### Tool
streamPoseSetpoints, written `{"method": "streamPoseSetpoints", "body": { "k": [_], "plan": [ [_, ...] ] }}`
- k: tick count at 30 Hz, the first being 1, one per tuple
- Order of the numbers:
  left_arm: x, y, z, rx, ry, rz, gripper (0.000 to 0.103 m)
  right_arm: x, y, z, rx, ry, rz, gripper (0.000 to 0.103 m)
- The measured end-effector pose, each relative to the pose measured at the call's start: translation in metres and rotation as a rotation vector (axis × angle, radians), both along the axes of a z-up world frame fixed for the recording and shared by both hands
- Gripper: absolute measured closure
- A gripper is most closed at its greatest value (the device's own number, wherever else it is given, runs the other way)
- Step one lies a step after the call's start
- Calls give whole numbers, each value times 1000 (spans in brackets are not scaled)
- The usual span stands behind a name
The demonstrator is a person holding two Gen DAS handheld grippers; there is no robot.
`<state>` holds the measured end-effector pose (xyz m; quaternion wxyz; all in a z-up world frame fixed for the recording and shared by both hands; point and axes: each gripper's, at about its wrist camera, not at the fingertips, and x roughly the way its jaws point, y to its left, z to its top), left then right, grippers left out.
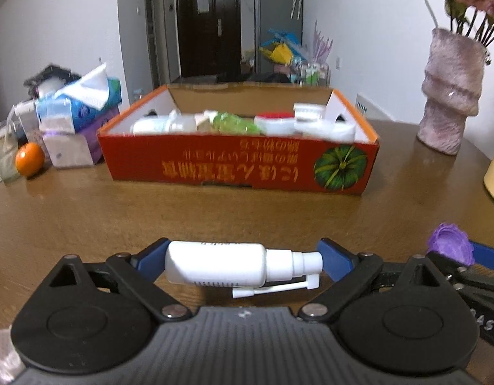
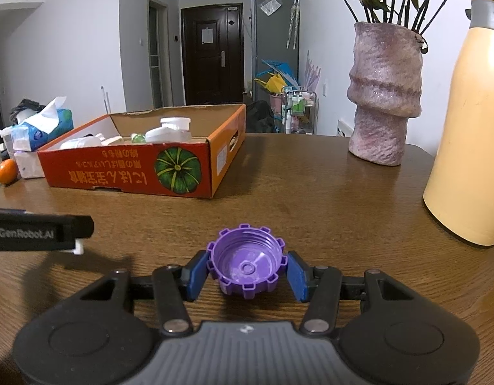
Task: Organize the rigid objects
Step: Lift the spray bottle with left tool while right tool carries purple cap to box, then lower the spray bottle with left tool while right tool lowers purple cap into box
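Note:
A white spray bottle (image 1: 214, 268) lies crosswise between the blue pads of my left gripper (image 1: 243, 256), which is shut on its base and nozzle cap and holds it just above the wooden table (image 1: 86, 218). My right gripper (image 2: 247, 271) is shut on a purple ribbed cap (image 2: 247, 256), open side up, a little above the table. That cap (image 1: 452, 245) also shows at the right of the left wrist view. The red cardboard box (image 1: 234, 163) with a pumpkin print stands ahead, holding several white bottles and a green item. The left gripper's black side (image 2: 38, 232) shows at the left of the right wrist view.
A pink textured vase (image 2: 383, 96) with dried flowers stands at the right rear. A tall yellow flask (image 2: 468, 122) is at the far right. Tissue packs (image 1: 80, 106) and an orange (image 1: 29, 159) sit left of the box. Bare wood lies between grippers and box.

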<state>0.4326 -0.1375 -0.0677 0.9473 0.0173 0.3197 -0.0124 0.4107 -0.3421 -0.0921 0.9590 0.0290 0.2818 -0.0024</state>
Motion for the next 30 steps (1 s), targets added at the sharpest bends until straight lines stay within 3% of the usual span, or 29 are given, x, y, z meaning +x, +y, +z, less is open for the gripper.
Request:
{"method": "streamPoseSetpoints", "body": {
  "k": [13, 30],
  "plan": [
    [-14, 17, 40, -28, -139, 8, 5, -14, 39, 18, 32, -88, 65, 51],
    [8, 56, 68, -53, -248, 64, 5, 4, 90, 55, 35, -240, 82, 51]
  ]
}}
